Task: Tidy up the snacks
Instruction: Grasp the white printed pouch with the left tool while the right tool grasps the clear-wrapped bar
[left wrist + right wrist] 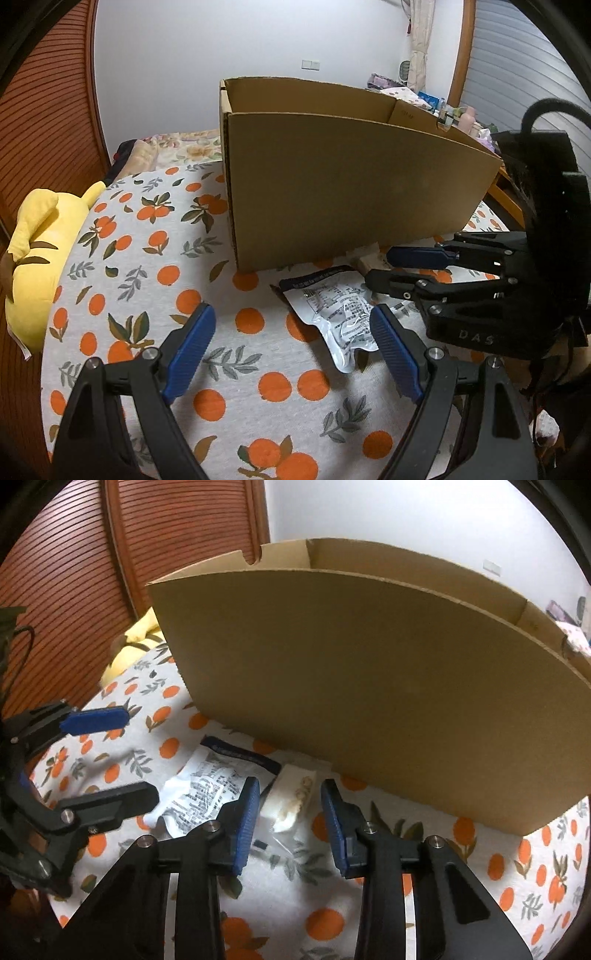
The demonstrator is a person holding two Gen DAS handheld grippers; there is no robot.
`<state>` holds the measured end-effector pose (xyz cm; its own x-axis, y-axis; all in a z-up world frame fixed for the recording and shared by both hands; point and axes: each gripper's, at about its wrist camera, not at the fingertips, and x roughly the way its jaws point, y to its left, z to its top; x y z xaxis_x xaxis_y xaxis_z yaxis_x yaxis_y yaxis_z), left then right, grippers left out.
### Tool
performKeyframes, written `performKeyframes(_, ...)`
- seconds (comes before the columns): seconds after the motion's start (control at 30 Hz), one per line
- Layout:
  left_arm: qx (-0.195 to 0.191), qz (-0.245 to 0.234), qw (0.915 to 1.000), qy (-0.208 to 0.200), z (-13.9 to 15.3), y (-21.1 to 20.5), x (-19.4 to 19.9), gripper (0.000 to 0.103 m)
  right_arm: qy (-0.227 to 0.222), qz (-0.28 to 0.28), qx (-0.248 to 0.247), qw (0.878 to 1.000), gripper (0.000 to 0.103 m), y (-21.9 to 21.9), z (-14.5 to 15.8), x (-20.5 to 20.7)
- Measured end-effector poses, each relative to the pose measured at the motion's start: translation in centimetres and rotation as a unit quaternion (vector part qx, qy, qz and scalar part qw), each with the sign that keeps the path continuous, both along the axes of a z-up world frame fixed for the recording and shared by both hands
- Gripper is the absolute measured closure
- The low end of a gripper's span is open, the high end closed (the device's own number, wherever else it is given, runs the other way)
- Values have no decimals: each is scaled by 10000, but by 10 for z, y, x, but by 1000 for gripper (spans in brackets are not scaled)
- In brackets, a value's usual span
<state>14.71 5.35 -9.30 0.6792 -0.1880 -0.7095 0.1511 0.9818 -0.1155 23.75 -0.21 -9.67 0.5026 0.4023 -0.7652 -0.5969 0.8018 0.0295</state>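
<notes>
With the right gripper half-open over the small clear snack packet near the cardboard box and the left gripper wide beside the silver pouch, converging fingers could collide or drag the slippery packets.

Matt cardboard box, glossy foil pouch, printed cloth.
</notes>
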Motion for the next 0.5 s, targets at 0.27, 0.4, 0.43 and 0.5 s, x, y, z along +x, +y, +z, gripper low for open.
performKeyframes(0.27,1,-57,9999,106,-4,-10,8,17,143,123,33,9998,82,-9,-5,0)
performKeyframes(0.4,32,-65,9997,242,-10,-18,17,17,113,120,62,9998,83,-18,-1,-6)
performKeyframes(0.43,19,-56,9996,283,-12,-19,20,17,100,132,80,9998,83,-20,-1,-8)
performKeyframes(0.5,-33,-68,9993,370,-15,-22,24,17,64,130,114,9998,83,-25,1,-14)
